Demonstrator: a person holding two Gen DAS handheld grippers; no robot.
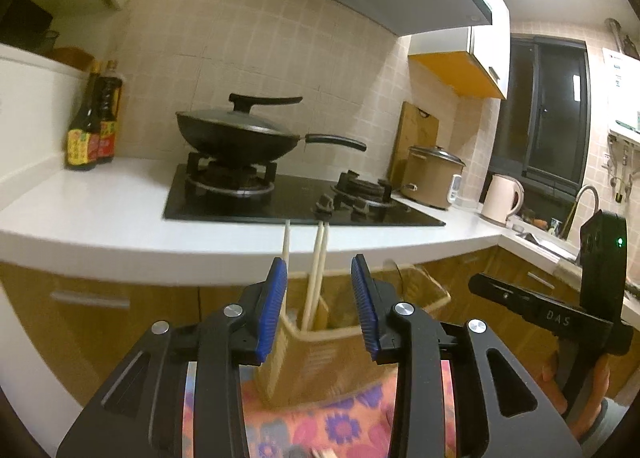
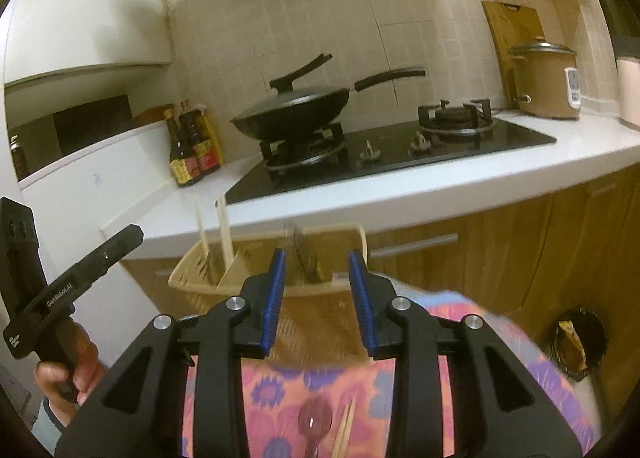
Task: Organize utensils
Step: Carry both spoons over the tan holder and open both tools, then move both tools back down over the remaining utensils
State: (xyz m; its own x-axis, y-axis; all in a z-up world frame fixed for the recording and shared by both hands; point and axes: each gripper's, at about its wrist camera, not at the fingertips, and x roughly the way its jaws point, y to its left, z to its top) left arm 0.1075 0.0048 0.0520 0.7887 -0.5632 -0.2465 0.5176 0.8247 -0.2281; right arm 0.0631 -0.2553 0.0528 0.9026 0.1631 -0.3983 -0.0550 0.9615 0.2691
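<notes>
Nearest the right wrist camera, a spoon (image 2: 314, 424) and a chopstick (image 2: 345, 432) are seen lying loose on the flowered cloth (image 2: 500, 362), just below the right claw (image 2: 317, 300). That claw is held with its blue pads apart and nothing between them. The left claw (image 1: 319, 308) is likewise spread and empty, hovering above the near edge of the holder (image 1: 320, 354).

The holder, a pale slotted caddy with compartments, stands on the cloth in front of the kitchen bench (image 1: 120, 202). Three chopsticks (image 1: 316, 274) are already stood upright in its left compartments; what looks like a dark blade (image 2: 306, 258) stands in a compartment further right.

The task is judged to be partly done, with the claws between a drop and the next pick. The loose spoon and chopstick must next be reached for and gripped before being carried to the holder.
</notes>
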